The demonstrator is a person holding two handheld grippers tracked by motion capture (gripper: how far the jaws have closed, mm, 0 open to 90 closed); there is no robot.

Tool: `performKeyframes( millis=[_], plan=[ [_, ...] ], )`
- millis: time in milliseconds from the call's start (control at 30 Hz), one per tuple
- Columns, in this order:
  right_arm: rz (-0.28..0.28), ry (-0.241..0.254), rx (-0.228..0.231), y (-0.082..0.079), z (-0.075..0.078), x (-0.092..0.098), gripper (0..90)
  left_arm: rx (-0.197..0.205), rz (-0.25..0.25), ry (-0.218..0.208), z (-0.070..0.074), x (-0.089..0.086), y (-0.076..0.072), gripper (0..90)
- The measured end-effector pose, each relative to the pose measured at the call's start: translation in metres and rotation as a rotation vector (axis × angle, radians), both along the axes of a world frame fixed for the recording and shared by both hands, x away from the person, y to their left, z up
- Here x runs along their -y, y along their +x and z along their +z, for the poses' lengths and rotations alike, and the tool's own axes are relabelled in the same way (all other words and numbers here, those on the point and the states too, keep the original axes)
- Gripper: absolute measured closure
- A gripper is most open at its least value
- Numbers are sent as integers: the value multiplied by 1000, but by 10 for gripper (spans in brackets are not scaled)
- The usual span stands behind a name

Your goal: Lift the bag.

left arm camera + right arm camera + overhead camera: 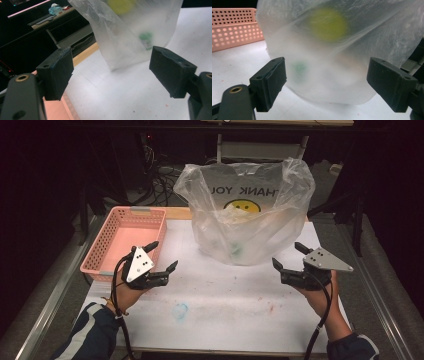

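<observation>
So the clear plastic bag (pixel 247 215) with the yellow smiley stands upright at about 12 o'clock on the white table (pixel 225 295), with the pink basket (pixel 125 237) off around 10 o'clock beside it. The left gripper (pixel 162 255) hovers at roughly 8 o'clock, jaws spread wide with nothing between them, well short of the bag. The right gripper (pixel 287 255) sits around 4 o'clock, also wide and holding nothing, pointed at the bag's side with something small and green showing blurry through the plastic.

Bag (pixel 250 215): thin translucent plastic film, crinkled, glossy. Basket (pixel 150 217), 10 o'clock: perforated pink plastic, matt. Table (pixel 225 295): smooth white top, stained. Gripper pads (pixel 270 82): matt black rubbery. Plate (pixel 138 263): dull grey metal.
</observation>
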State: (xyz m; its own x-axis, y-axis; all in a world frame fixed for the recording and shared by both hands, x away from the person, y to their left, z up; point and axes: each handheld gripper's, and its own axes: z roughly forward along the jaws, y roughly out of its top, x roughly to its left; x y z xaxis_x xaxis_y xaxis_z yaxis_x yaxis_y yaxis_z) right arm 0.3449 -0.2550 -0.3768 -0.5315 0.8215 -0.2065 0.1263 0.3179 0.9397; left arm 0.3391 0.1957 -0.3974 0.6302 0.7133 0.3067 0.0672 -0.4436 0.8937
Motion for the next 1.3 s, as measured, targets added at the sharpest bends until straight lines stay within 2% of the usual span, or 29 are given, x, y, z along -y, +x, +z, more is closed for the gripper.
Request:
performKeyframes(
  millis=[100,333,667,833,900,1100,1300],
  plan=[
    [8,-8,-6,-6,-4,0,166,1,1,19,-3,0,-4,191],
    [28,-19,-4,-18,-12,0,166,8,10,31,-12,-3,-14,191],
    [55,-56,-3,-31,-30,-1,170,0,-12,53,-25,-11,-26,191],
    [57,-71,2,-37,-38,0,170,-2,6,75,-33,-14,-30,190],
    [57,-69,-9,-38,-42,2,170,-2,11,80,-36,-16,-32,191],
    [49,-69,-31,-44,-52,6,170,-33,-8,80,-44,-23,-37,191],
    [61,-73,-31,-55,-62,8,166,-73,4,117,-56,-29,-43,190]
  ],
)
